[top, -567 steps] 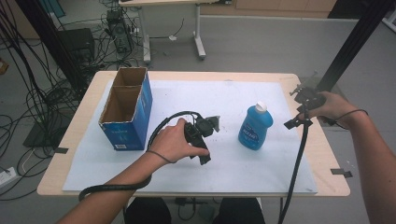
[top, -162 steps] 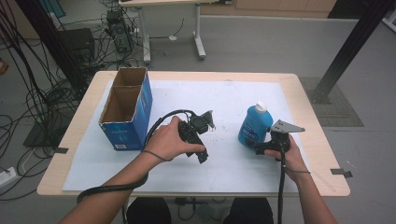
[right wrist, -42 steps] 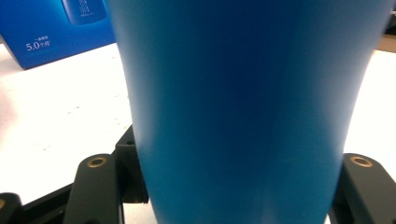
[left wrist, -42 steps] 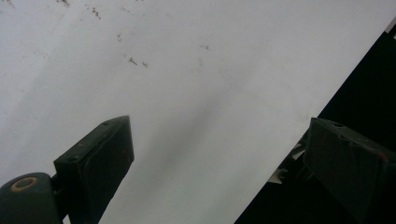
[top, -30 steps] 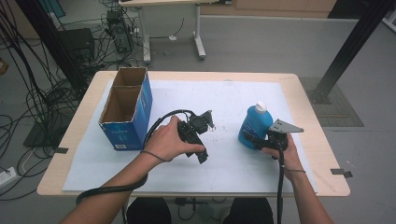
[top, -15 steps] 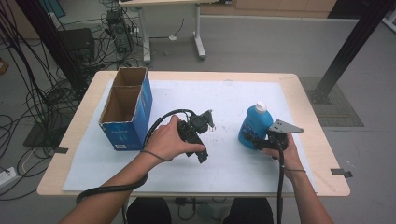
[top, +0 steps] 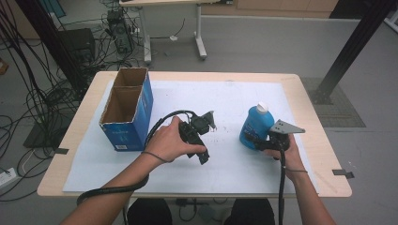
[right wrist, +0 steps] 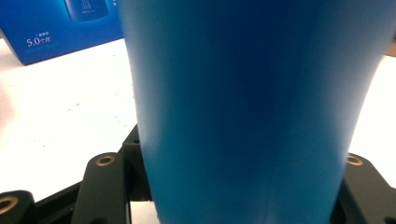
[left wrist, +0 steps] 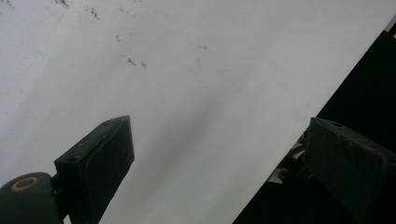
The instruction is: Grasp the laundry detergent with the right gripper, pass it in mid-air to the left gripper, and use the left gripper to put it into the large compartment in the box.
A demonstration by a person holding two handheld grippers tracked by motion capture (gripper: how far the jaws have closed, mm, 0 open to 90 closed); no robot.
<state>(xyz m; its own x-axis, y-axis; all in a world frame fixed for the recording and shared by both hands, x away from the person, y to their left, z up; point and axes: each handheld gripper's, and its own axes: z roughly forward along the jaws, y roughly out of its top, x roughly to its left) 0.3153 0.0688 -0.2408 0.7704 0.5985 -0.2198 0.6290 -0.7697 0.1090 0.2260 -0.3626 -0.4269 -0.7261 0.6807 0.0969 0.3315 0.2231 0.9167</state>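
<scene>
My right tool [top: 253, 140] clamps the blue bottle [top: 256, 124] low on its smooth, slippery body; my left tool [top: 206, 123] rests open, empty.

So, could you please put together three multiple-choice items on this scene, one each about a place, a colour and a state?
1. Where does the cardboard box stand on the table?
A. on its left side
B. on its right side
C. at its near edge, between the forearms

2. What colour is the cap of the blue bottle?
A. red
B. white
C. black

3. In what state is the right claw?
A. open and apart from the bottle
B. shut on nothing
C. shut on the blue bottle

Answers:
1 A, the high view shows it left of the left claw.
2 B, the cap looks white from above.
3 C, the right gripper view shows the bottle's body pressed between the jaws.
</scene>
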